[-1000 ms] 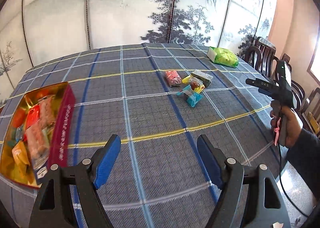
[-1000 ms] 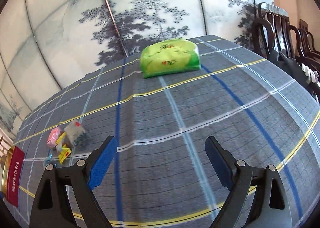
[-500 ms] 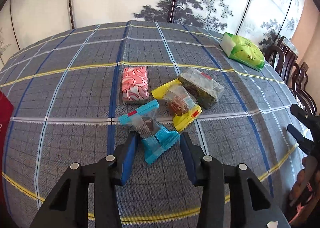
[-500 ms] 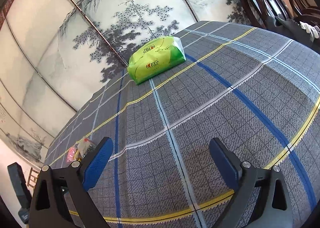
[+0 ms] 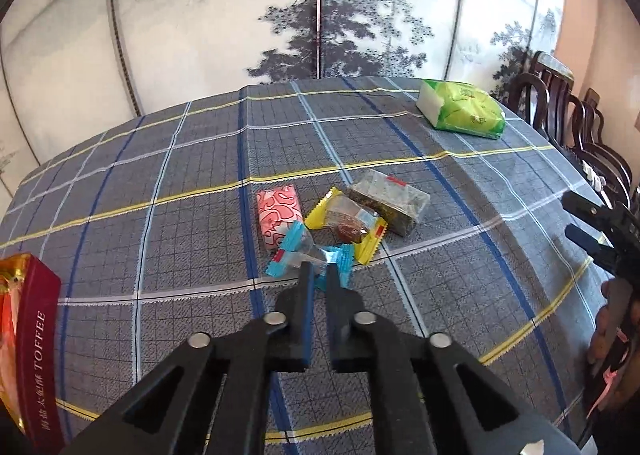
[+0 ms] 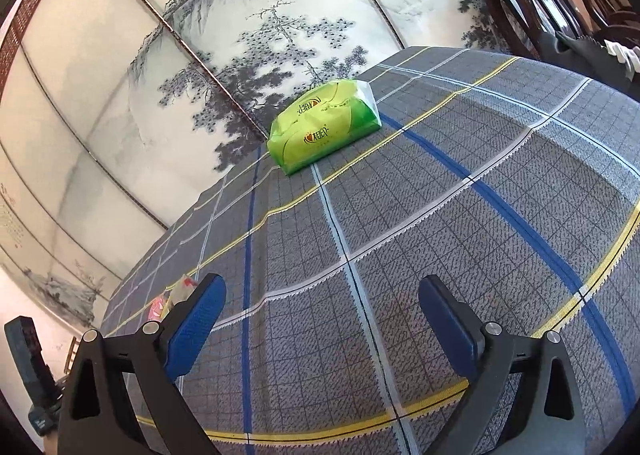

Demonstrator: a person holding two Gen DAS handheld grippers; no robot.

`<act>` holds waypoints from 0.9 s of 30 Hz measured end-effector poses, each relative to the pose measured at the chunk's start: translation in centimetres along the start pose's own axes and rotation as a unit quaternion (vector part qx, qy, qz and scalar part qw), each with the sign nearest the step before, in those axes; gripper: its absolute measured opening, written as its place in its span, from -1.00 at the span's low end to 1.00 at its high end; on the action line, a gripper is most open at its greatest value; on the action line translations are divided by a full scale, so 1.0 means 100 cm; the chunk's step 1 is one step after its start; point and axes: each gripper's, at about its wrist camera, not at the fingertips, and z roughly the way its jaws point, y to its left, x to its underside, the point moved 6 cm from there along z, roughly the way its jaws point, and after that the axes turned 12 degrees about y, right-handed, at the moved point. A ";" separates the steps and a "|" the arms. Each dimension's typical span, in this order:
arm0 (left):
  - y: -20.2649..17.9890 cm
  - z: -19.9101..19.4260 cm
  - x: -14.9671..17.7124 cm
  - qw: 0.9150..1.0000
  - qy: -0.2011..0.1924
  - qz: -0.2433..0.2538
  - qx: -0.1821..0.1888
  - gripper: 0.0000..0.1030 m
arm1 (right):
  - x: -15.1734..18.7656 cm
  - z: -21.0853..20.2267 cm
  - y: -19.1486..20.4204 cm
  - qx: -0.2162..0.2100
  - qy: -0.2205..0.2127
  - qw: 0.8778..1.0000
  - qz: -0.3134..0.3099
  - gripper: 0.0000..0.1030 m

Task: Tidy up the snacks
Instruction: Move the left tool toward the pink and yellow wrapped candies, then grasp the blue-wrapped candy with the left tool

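The plaid-clothed surface (image 5: 400, 183) carried a green tissue pack (image 5: 460, 109) at its far side and a red toffee tin (image 5: 34, 359) at the left edge. Mid-surface lay a pink snack (image 5: 278, 211), a yellow one (image 5: 348, 223) and a blue-wrapped candy (image 5: 310, 253). The left tool (image 5: 318, 275) had just been closing and was clamped on the blue-wrapped candy; the right tool (image 6: 320, 303) stood wide apart over bare cloth

Bright, even daylight, soft shadows; sharp focus throughout (strong fisheye bending and dark vignette at corners).

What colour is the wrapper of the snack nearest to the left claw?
Light blue snack, clear in the middle; best seen in the left wrist view.
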 end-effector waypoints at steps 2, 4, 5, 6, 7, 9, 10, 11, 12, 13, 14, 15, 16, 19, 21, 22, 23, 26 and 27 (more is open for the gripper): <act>0.009 0.004 -0.005 0.999 -0.007 -0.045 -0.005 0.72 | 0.000 0.000 0.002 -0.001 0.001 1.000 -0.003 0.88; 0.006 0.007 -0.010 0.999 -0.019 -0.033 -0.016 0.60 | 0.000 -0.001 0.003 -0.003 0.001 1.000 -0.004 0.89; 0.003 0.010 -0.013 0.999 -0.022 -0.015 -0.031 0.52 | 0.000 0.000 0.003 -0.004 0.002 1.000 -0.003 0.89; 0.000 0.014 -0.014 0.999 -0.018 0.003 -0.036 0.48 | 0.000 0.000 0.003 -0.004 0.003 1.000 -0.002 0.89; -0.002 0.021 -0.015 0.999 -0.008 0.018 -0.032 0.46 | 0.000 0.001 0.003 -0.004 0.004 1.000 -0.002 0.89; -0.002 0.033 -0.015 0.999 0.016 0.031 -0.021 0.36 | 0.000 0.001 0.003 -0.003 0.005 1.000 -0.003 0.89; -0.002 0.038 -0.015 0.999 0.023 0.038 -0.013 0.35 | 0.000 0.001 0.003 -0.002 0.005 1.000 -0.003 0.89; -0.003 0.040 -0.015 0.999 0.023 0.046 -0.003 0.27 | 0.000 0.001 0.003 -0.003 0.004 1.000 -0.003 0.89; -0.004 0.042 -0.015 0.998 0.023 0.058 0.002 -0.08 | 0.000 0.002 0.003 -0.003 0.004 1.000 -0.003 0.89; -0.006 0.045 -0.014 0.997 0.026 0.069 0.005 -0.27 | 0.000 0.002 0.003 -0.003 0.005 1.000 -0.003 0.89; -0.007 0.046 -0.013 0.997 0.028 0.073 0.010 -0.51 | 0.000 0.002 0.003 -0.002 0.005 1.000 -0.003 0.89; -0.007 0.046 -0.012 0.997 0.031 0.070 0.021 -0.61 | 0.000 0.003 0.004 -0.001 0.006 1.000 -0.003 0.89; -0.007 0.044 -0.010 0.997 0.033 0.067 0.032 -0.62 | 0.000 0.003 0.004 -0.001 0.007 1.000 -0.004 0.89; -0.009 0.029 -0.006 0.996 0.011 0.077 0.038 -0.63 | -0.001 0.003 0.004 0.000 0.007 1.000 -0.003 0.89; -0.009 0.015 -0.004 0.996 0.001 0.073 0.045 -0.63 | -0.001 0.003 0.004 -0.001 0.007 1.000 -0.004 0.89; -0.008 0.008 -0.003 0.996 -0.006 0.073 0.042 -0.63 | -0.001 0.004 0.004 0.000 0.007 1.000 -0.003 0.89; -0.007 0.002 -0.003 0.997 -0.008 0.073 0.040 -0.63 | -0.001 0.004 0.004 0.000 0.007 1.000 -0.003 0.89; 0.000 -0.018 -0.004 0.997 -0.014 0.061 0.035 -0.63 | -0.001 0.004 0.004 0.000 0.007 1.000 -0.004 0.89; 0.003 -0.025 -0.004 0.998 -0.018 0.061 0.029 -0.63 | -0.001 0.004 0.004 0.000 0.007 1.000 -0.003 0.89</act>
